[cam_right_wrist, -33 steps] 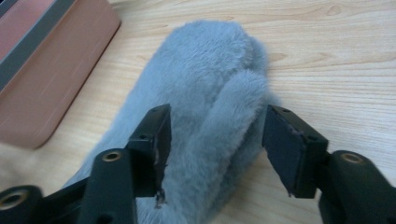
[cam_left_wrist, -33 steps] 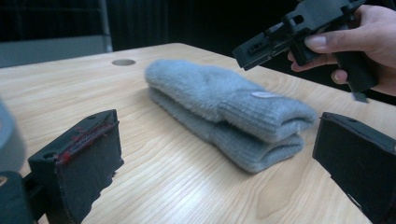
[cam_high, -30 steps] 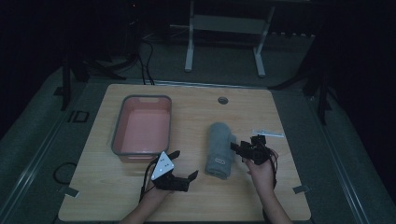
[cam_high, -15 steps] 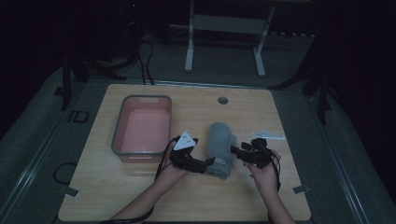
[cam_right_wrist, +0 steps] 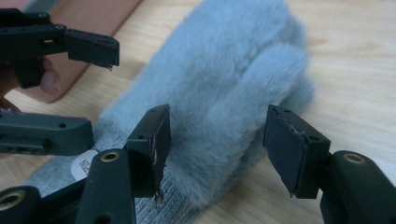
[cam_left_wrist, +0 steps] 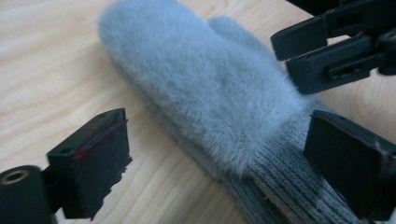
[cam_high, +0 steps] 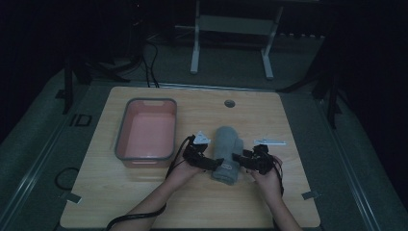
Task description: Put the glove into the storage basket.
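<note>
The mitten lies on the table, fingertip end pointing away from the person (cuff nearest), between the open left gripper and open right gripper.

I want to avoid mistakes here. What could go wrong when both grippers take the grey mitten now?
The left gripper and right gripper, both open, meet at the mitten's knit cuff, so their jaws might collide. Pads could also catch only loose fur and slip.
</note>
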Demonstrator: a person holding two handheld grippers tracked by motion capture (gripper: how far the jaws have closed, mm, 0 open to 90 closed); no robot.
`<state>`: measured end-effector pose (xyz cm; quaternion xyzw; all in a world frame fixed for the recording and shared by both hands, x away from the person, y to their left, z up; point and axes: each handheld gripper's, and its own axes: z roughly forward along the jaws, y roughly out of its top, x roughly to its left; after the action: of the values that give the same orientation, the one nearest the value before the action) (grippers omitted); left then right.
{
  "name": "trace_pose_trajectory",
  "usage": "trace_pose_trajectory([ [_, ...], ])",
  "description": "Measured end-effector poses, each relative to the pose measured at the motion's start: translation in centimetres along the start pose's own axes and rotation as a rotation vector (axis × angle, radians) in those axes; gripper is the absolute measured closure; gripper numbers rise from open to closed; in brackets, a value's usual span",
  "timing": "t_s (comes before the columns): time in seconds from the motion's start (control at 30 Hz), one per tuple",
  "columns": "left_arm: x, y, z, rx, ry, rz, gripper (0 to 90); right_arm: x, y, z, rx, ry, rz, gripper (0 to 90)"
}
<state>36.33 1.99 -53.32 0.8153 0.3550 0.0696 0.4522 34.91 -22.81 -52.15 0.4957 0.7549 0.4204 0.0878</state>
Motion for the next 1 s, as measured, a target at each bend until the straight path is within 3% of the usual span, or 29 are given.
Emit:
trace_pose_trajectory([
  [0.03,0.2,0.0,0.1,-0.001,-0.011,-0.012,8.0,-0.1,-0.1,0.3,0.013,-0.003,0.001,39.6],
  [0.07,0.6,0.0,0.5,0.013,-0.029,-0.035,14.0,-0.3,-0.3,0.9,0.036,-0.008,0.024,39.3],
  [0.13,0.7,0.0,0.7,0.019,-0.031,-0.043,14.9,-0.5,-0.4,1.1,0.044,-0.002,0.037,39.4],
  [0.17,1.0,0.0,1.3,0.044,-0.039,-0.055,16.2,-0.9,-0.5,1.5,0.062,0.026,0.077,43.3],
  [0.43,1.8,-0.3,2.7,0.077,-0.056,-0.115,17.2,-1.8,-0.8,2.4,0.097,0.051,0.107,43.2],
  [0.6,2.5,-0.2,3.4,0.101,-0.094,-0.112,22.6,-2.2,-0.7,2.9,0.116,0.089,0.107,46.7],
  [0.67,2.5,0.0,3.7,0.106,-0.106,-0.083,26.0,-2.3,-0.6,3.0,0.123,0.102,0.095,50.0],
  [0.73,2.5,0.0,3.8,0.106,-0.127,-0.083,36.1,-2.4,-0.5,3.1,0.132,0.107,0.086,53.6],
  [0.87,2.5,0.1,4.1,0.108,-0.172,-0.104,45.5,-2.4,-0.3,3.3,0.145,0.119,0.075,58.0],
  [1.0,2.1,0.2,4.0,0.097,-0.181,-0.066,67.0,-2.6,0.0,3.5,0.162,0.146,0.073,66.0],
])
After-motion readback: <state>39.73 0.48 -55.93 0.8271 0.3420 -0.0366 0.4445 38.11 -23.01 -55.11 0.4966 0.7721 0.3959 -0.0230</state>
